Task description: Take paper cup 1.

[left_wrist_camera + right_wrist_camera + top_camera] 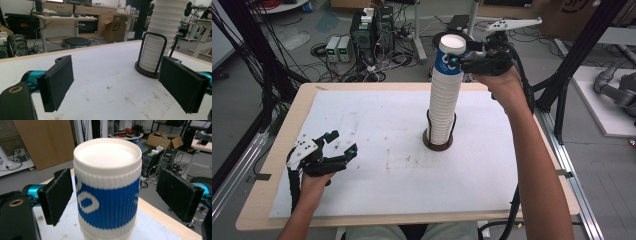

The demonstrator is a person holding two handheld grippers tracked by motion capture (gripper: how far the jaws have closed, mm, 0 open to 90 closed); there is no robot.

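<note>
A tall stack of ribbed white paper cups (443,102) stands upside down in a holder with a dark round base (437,145) and black wire uprights, mid-table. The top cup (451,54) has a blue band with white print. My right gripper (463,54) is up at that top cup, open, one jaw on each side of it. In the right gripper view the cup (107,195) sits between the pads (58,195), with a gap at the right pad. My left gripper (344,141) rests open and holding nothing on the white mat at the left; its view shows the stack (163,32) ahead to the right.
A white mat (377,125) covers the wooden table (272,165). Black frame posts (572,55) stand at the table's right side. Cables and electronics boxes (367,35) lie on the floor beyond the far edge.
</note>
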